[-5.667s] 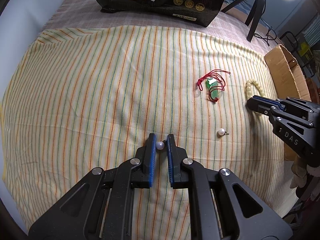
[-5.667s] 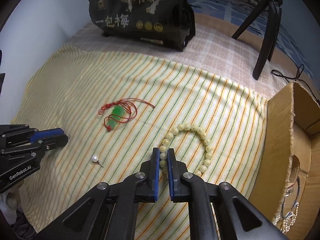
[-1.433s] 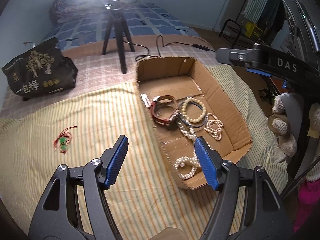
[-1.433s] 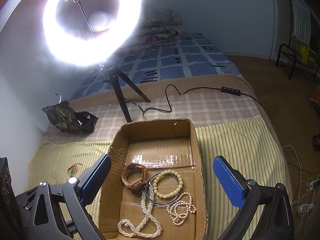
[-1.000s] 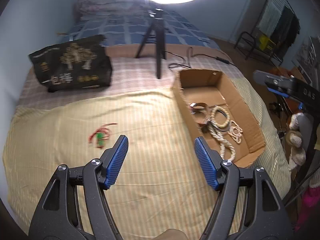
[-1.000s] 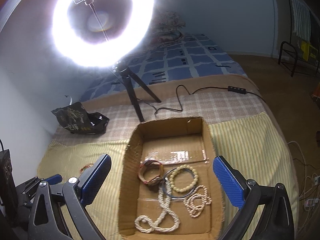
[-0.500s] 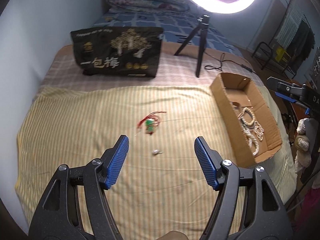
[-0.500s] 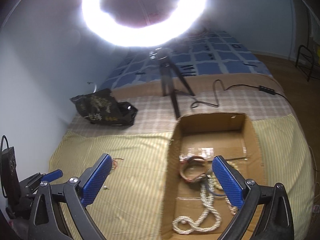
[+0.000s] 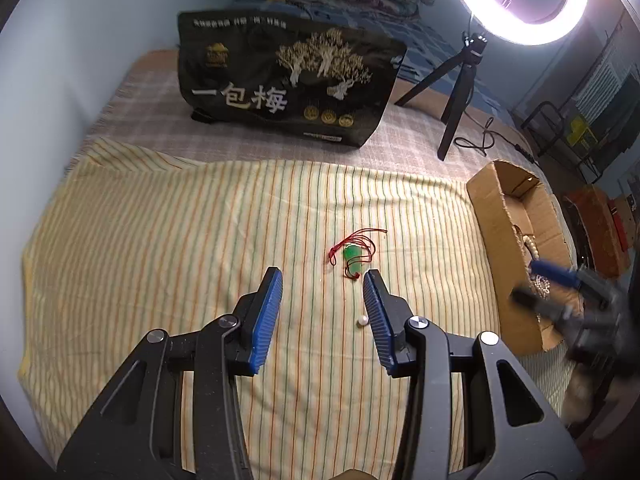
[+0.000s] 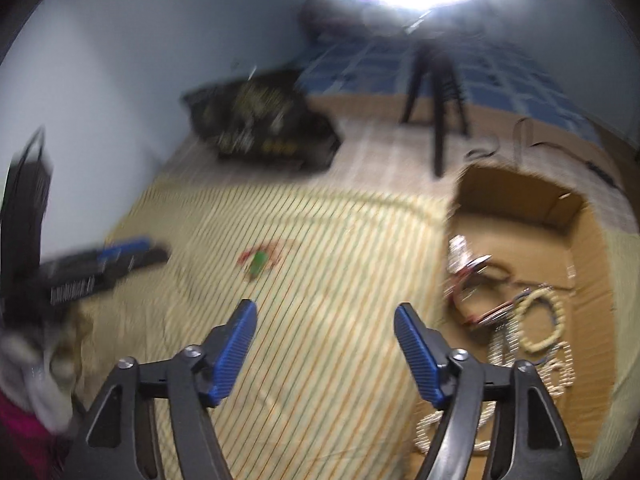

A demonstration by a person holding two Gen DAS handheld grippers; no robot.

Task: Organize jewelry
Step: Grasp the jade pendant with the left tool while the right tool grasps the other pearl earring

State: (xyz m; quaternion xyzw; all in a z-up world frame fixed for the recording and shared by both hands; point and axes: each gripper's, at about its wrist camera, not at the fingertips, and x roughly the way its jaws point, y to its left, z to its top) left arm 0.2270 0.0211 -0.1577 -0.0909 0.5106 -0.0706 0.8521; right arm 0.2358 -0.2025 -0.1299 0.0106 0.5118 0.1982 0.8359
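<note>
A green pendant on a red cord (image 9: 354,254) lies on the striped cloth (image 9: 200,240), just beyond my left gripper (image 9: 322,276), which is open and empty above the cloth. A small white pearl (image 9: 362,321) lies beside its right finger. My right gripper (image 10: 326,306) is open and empty over the cloth, left of the cardboard box (image 10: 584,216); it also shows blurred in the left wrist view (image 9: 560,300). The box (image 9: 492,196) holds pearl strands and bead bracelets (image 10: 544,328). The pendant shows blurred in the right wrist view (image 10: 258,262).
A black printed bag (image 9: 288,80) stands at the back of the bed. A ring light on a black tripod (image 9: 464,76) stands at the back right. The wall runs along the left. The cloth's front and left edges drop off the bed.
Both grippers have swung left from the box and come lower over the cloth. The left gripper now sits near the pendant and pearl. The right wrist view is motion-blurred.
</note>
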